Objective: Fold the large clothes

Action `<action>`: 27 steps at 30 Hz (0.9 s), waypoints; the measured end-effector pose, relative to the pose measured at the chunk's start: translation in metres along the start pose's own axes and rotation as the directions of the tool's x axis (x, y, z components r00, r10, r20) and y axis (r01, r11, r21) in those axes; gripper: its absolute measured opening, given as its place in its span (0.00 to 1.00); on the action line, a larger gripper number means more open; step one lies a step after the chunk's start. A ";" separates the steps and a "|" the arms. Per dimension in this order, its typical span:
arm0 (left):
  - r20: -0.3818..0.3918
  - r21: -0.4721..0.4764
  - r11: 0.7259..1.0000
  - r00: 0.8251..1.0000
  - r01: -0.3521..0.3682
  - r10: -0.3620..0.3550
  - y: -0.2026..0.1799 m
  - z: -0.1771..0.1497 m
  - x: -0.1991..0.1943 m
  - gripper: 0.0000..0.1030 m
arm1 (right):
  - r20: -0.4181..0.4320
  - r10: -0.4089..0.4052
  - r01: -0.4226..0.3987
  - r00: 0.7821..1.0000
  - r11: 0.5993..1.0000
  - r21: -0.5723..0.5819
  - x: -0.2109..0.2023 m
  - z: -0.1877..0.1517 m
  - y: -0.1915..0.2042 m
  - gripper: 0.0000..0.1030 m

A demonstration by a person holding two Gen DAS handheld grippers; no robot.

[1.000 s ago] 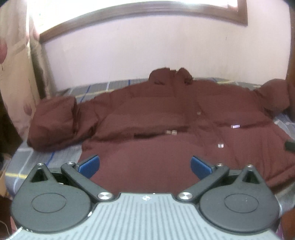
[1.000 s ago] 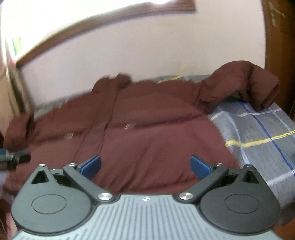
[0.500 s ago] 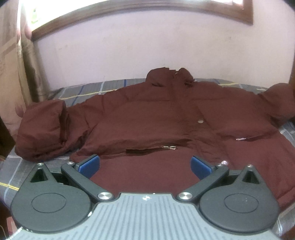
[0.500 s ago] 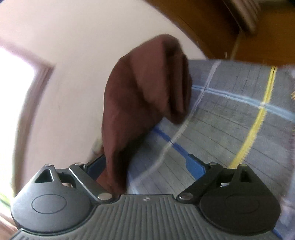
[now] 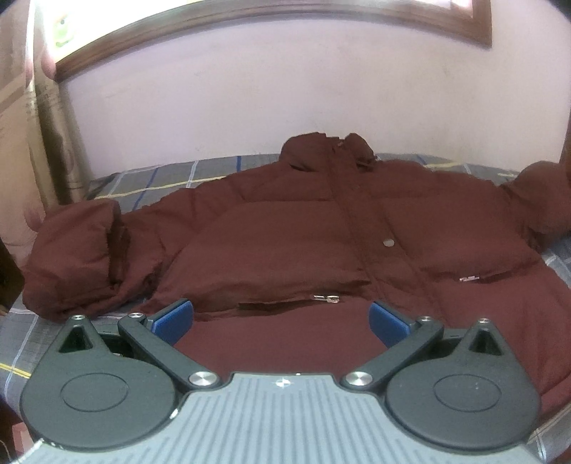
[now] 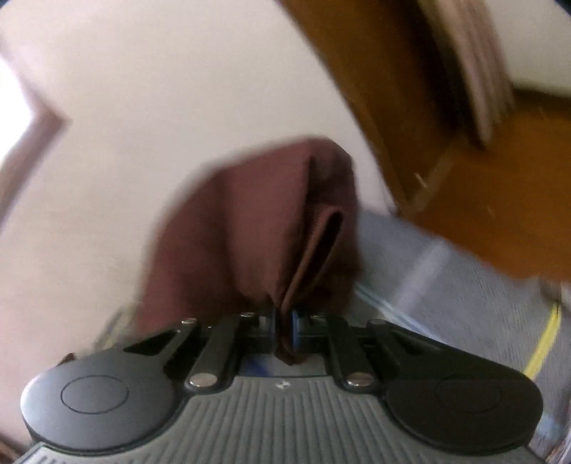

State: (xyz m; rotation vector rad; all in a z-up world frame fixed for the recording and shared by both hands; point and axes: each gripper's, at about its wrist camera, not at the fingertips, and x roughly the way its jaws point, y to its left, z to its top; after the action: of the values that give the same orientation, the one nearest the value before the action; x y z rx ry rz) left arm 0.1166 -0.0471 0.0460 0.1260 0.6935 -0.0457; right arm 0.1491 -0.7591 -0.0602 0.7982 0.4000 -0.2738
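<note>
A large maroon puffer jacket [image 5: 303, 242] lies face up and spread on a grey plaid bed [image 5: 150, 178], collar towards the far wall. Its left sleeve [image 5: 78, 257] is bunched at the bed's left side; its right sleeve [image 5: 542, 200] lies at the right edge. My left gripper [image 5: 280, 321] is open and empty, low over the jacket's hem. In the right wrist view my right gripper [image 6: 283, 330] is shut on the cuff end of the maroon sleeve [image 6: 271, 221], which rises in front of the camera, blurred.
A pale wall [image 5: 285, 107] with a wooden window frame [image 5: 249, 14] runs behind the bed. A curtain [image 5: 32, 125] hangs at the left. Brown wooden furniture [image 6: 481, 160] stands at the bed's right side, close to the held sleeve.
My right gripper has swung to the jacket's right sleeve and closed on its cuff end. My left gripper has moved slightly closer over the hem and stays open.
</note>
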 end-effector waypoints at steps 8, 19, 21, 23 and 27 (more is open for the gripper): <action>0.037 -0.079 0.997 0.999 -0.006 0.009 0.033 -0.001 -0.012 1.00 | 0.049 0.286 -0.260 0.957 0.920 -0.293 -0.074 0.030 0.185 0.08; 0.053 -0.178 0.983 0.997 -0.039 0.049 0.094 -0.016 -0.025 1.00 | -0.278 0.521 -0.587 0.807 0.763 -0.272 -0.034 -0.102 0.383 0.07; 0.045 -0.191 0.980 0.997 -0.048 0.057 0.104 -0.019 -0.024 1.00 | -0.345 0.520 -0.610 0.782 0.752 -0.250 -0.016 -0.137 0.397 0.07; 0.032 -0.207 0.977 0.997 -0.056 0.064 0.114 -0.022 -0.021 1.00 | -0.404 0.493 -0.608 0.771 0.759 -0.233 0.001 -0.171 0.406 0.07; 0.021 -0.225 0.972 0.997 -0.069 0.075 0.128 -0.027 -0.017 1.00 | -0.481 0.401 -0.565 0.780 0.781 -0.265 0.041 -0.232 0.408 0.07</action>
State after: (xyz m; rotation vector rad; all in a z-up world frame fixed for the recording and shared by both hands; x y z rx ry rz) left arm 0.0970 0.0833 0.0487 -0.0661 0.6596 0.1003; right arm 0.2856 -0.3184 0.0352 0.5225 0.5907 0.4760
